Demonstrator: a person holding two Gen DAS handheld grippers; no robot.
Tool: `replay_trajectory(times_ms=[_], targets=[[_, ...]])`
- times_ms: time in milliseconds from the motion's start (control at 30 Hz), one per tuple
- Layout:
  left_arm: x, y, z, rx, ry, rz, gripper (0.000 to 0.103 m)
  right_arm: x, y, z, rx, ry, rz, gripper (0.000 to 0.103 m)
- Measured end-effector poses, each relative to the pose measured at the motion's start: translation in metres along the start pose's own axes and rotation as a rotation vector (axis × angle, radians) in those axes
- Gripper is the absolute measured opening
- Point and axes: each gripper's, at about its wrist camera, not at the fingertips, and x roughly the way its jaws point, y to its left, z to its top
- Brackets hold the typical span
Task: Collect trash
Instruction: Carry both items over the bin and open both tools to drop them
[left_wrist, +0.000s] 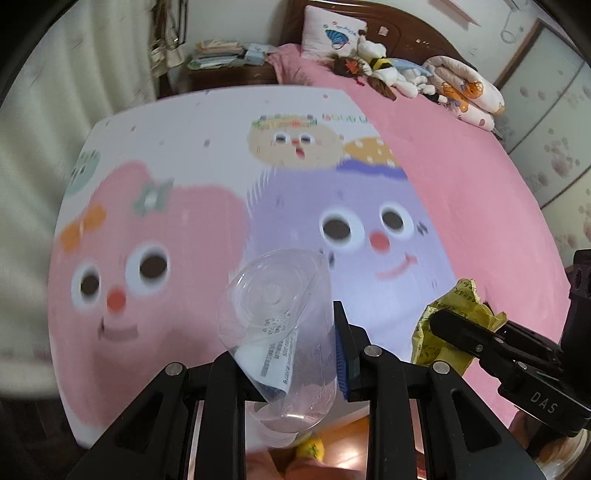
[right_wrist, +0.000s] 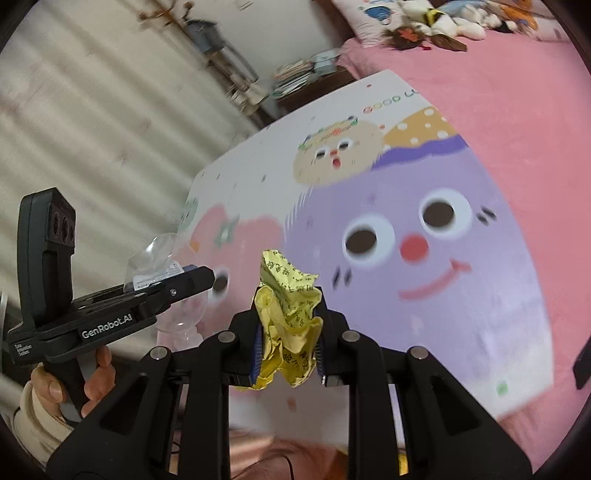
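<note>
Left tongs (left_wrist: 295, 354) pinching clear plastic bottle (left_wrist: 280, 332); right tongs (right_wrist: 288, 347) pinching crumpled yellow paper (right_wrist: 290, 325). Best kept clamped firmly above the bed (left_wrist: 461, 192) until over a bin.

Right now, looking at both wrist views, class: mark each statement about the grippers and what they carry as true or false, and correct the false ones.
1. The left gripper is shut on a clear plastic bottle. True.
2. The right gripper is open and carries nothing. False: it is shut on a crumpled yellow paper.
3. The bottle's base points away from the left wrist camera. True.
4. The cartoon mat lies on a green bedsheet. False: it lies on the pink bed.
5. Stuffed toys sit near the head of the bed. True.
</note>
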Motion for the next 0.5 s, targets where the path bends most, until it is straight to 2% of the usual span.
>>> replay_trajectory(times_ms=[233,400,500], targets=[[-0.018,-0.028,-0.093,0.006,0.034,0.051,0.024,-0.044,-0.003,-0.085,-0.075,0.069,-0.003,0.019],[-0.009,-0.037,-0.154,0.008,0.077,0.067,0.024,-0.038,-0.011,-0.14,-0.077,0.157,-0.008,0.019],[0.004,-0.036,-0.178,-0.002,0.104,0.069,0.024,-0.025,-0.018,-0.178,-0.068,0.233,-0.017,0.019]])
